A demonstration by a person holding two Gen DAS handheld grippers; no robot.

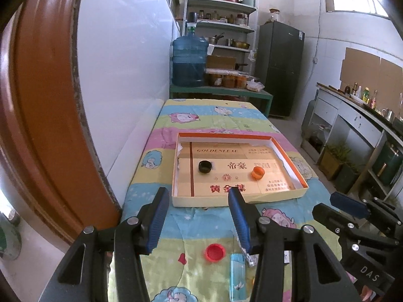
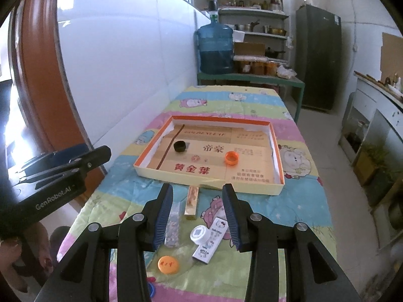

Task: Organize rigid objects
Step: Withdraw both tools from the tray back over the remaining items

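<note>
A shallow cardboard tray [image 1: 226, 136] with an orange rim lies on the cartoon-print cloth. Inside it are a black cap [image 1: 206, 166] and an orange cap [image 1: 258, 172]. My left gripper [image 1: 197, 197] hovers open just short of the tray, nothing between its fingers. Under it lie a red cap [image 1: 214, 252] and a blue lighter [image 1: 237, 276]. My right gripper [image 2: 197, 188] is also open and empty, short of the tray [image 2: 221, 120]. Beneath it lie a gold bar [image 2: 192, 202], a clear bead tube [image 2: 172, 226], a white cap [image 2: 200, 234], a white printed box [image 2: 210, 241] and an orange lid [image 2: 168, 264].
A white tiled wall and a brown door frame [image 1: 37, 100] run along the table's left side. A blue water jug [image 1: 189, 60] and shelves stand beyond the far end. A counter with bottles [image 1: 360, 95] lines the right. A crumpled foil piece [image 1: 252, 259] lies by the lighter.
</note>
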